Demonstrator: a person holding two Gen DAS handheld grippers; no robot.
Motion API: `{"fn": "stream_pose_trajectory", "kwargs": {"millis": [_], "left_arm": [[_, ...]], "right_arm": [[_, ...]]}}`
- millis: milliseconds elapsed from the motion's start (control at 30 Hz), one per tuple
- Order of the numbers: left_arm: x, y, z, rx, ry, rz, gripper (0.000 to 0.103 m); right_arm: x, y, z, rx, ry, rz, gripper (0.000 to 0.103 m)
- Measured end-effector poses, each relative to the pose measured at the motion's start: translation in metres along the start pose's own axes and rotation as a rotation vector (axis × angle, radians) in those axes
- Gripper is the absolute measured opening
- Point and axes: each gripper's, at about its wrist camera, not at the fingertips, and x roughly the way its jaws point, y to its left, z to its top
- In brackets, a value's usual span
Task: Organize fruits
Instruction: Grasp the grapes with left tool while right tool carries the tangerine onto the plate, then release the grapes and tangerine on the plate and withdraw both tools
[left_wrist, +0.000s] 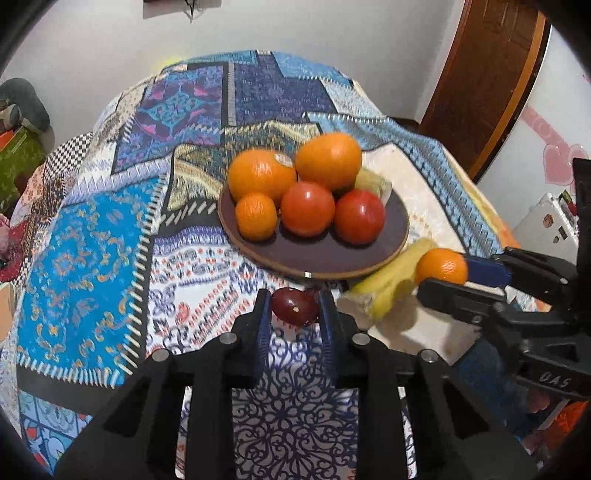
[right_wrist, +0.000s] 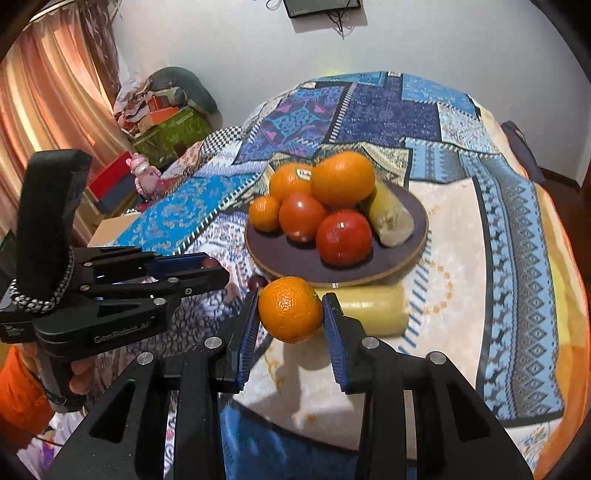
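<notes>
A dark plate (left_wrist: 321, 254) (right_wrist: 284, 258) on the patterned cloth holds two large oranges (left_wrist: 328, 160) (right_wrist: 342, 179), a small orange (left_wrist: 256, 216), two tomatoes (left_wrist: 307, 208) (right_wrist: 343, 238) and a pale yellow-green fruit (right_wrist: 389, 218). My left gripper (left_wrist: 294, 308) is shut on a small dark red fruit (left_wrist: 294, 308) just in front of the plate. My right gripper (right_wrist: 290, 310) is shut on a small orange (right_wrist: 290, 310) (left_wrist: 441, 266), held above the cloth by the plate's near right edge. A pale yellow fruit (right_wrist: 369, 308) (left_wrist: 388, 282) lies on the cloth beside the plate.
The table is covered by a blue patchwork cloth (left_wrist: 92, 240). Another small dark fruit (right_wrist: 257, 282) lies on the cloth near the plate's front. Boxes and clutter (right_wrist: 162, 122) stand by the curtain at the left. A wooden door (left_wrist: 487, 74) is at the right.
</notes>
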Motion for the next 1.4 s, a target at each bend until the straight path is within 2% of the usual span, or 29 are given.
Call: {"fn": "stream_pose_trajectory", "kwargs": {"millis": [367, 800, 1133, 1267, 1400], "left_arm": [[0.003, 0.004, 0.026, -0.016, -0.039, 0.005, 0.025], [0.03, 0.017, 0.036, -0.039, -0.004, -0.004, 0.025], [0.036, 0.021, 0.036, -0.053, 0.008, -0.02, 0.026], [0.032, 0.021, 0.035, -0.056, 0.002, -0.024, 0.028], [0.023, 0.021, 0.034, -0.056, -0.009, -0.028, 0.028]], "right_arm": [[0.027, 0.0, 0.022, -0.027, 0.007, -0.017, 0.032], [0.049, 0.003, 0.027, -0.059, 0.047, -0.021, 0.032], [0.051, 0.002, 0.029, -0.06, 0.059, -0.019, 0.032], [0.047, 0.0, 0.029, -0.044, 0.048, -0.015, 0.04], [0.037, -0.001, 0.028, -0.037, 0.028, -0.014, 0.041]]}}
